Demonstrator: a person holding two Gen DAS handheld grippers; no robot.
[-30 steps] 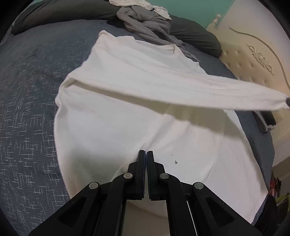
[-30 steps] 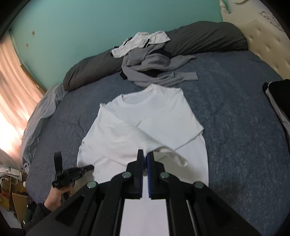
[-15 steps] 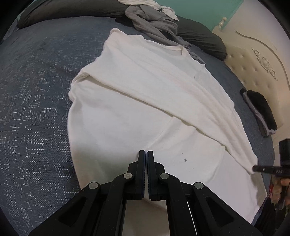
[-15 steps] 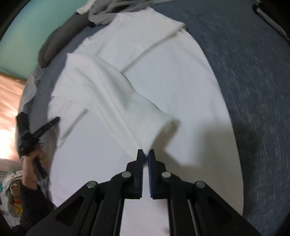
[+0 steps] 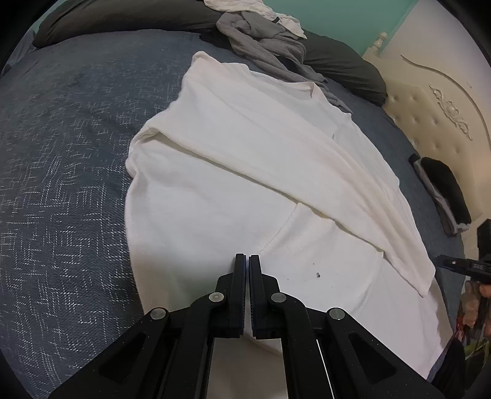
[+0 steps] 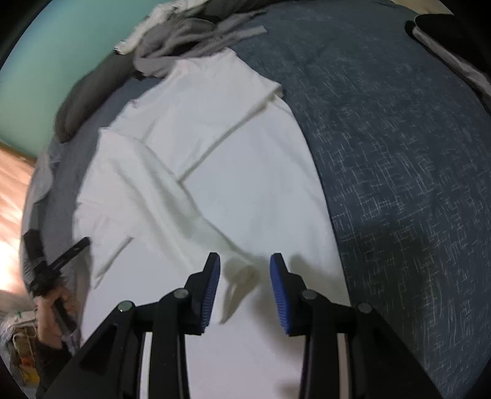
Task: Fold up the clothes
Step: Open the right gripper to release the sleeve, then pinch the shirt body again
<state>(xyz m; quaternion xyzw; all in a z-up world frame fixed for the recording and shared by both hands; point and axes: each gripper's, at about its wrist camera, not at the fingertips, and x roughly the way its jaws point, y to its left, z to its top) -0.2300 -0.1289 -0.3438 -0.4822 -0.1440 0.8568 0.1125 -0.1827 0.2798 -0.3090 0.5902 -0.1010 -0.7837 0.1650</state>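
A white long-sleeved shirt [image 5: 233,172] lies flat on the blue bedspread, also in the right wrist view [image 6: 214,147]. One sleeve [image 5: 353,199] is folded diagonally across its body, the cuff [image 6: 242,270] lying loose. My left gripper [image 5: 247,261] is shut and empty, just above the shirt's lower body. My right gripper [image 6: 245,267] is open, its blue pads [image 6: 211,285] either side of the cuff, holding nothing. It shows at the right edge of the left wrist view [image 5: 460,265]. The left gripper shows at the left of the right wrist view [image 6: 58,261].
A pile of grey and white clothes [image 5: 264,33] lies at the far end against a dark bolster pillow [image 5: 107,15]. A folded dark garment [image 5: 442,190] sits by the cream headboard [image 5: 429,101]. Blue bedspread [image 6: 399,138] surrounds the shirt.
My right gripper carried the sleeve down across the shirt's body, laid it flat, then opened and let the cuff go. My left gripper stayed shut and shifted slightly.
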